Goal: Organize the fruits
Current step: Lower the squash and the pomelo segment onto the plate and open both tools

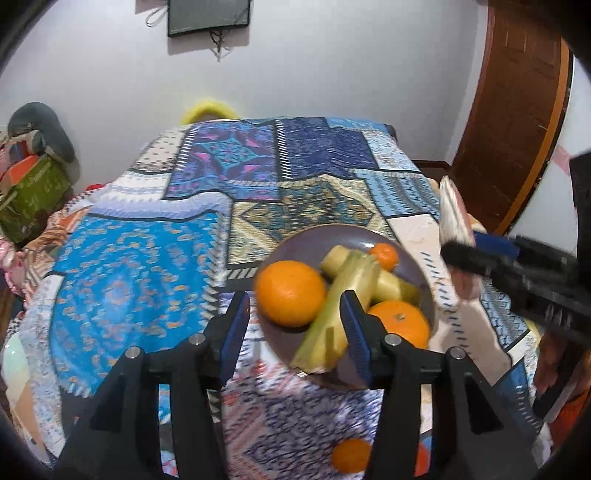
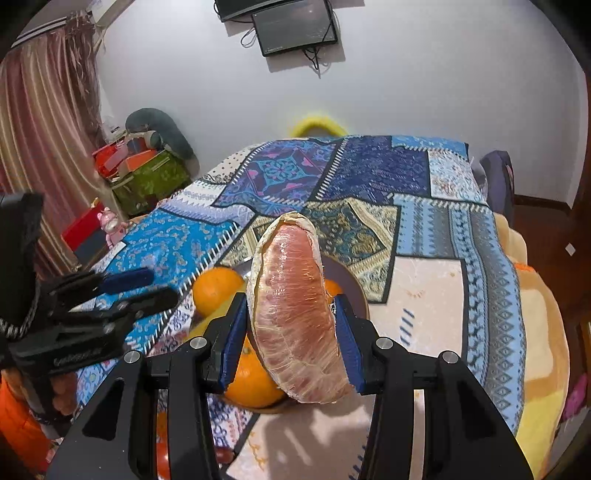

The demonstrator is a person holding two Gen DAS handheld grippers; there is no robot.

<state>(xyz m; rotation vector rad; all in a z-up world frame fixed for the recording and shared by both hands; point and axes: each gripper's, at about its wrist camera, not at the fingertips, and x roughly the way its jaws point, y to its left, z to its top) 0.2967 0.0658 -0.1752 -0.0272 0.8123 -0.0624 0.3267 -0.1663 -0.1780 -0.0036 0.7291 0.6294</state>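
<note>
A dark purple plate [image 1: 295, 243] holds two big oranges [image 1: 290, 291], a small orange [image 1: 385, 255] and pale green-yellow bananas [image 1: 351, 280]. My left gripper [image 1: 295, 332] hovers over the plate's near edge, open. The banana ends and an orange show between its blue pads [image 1: 236, 332], and neither pad presses on them. My right gripper [image 2: 291, 339] is shut on a pink pomelo wedge [image 2: 291, 314] wrapped in clear film, held above the plate [image 2: 345, 275]. The left wrist view shows the right gripper [image 1: 472, 251] and the wedge [image 1: 452, 214] at the plate's right side. In the right wrist view the left gripper [image 2: 159, 286] is at the left.
A blue patchwork cloth [image 1: 147, 277] covers the table. A small orange [image 1: 351, 459] lies on the cloth near me, with another orange thing [image 1: 421, 458] beside it. Boxes and clutter [image 2: 147, 173] stand at the far left, a wooden door [image 1: 517, 129] at the right, a screen [image 2: 295, 26] on the wall.
</note>
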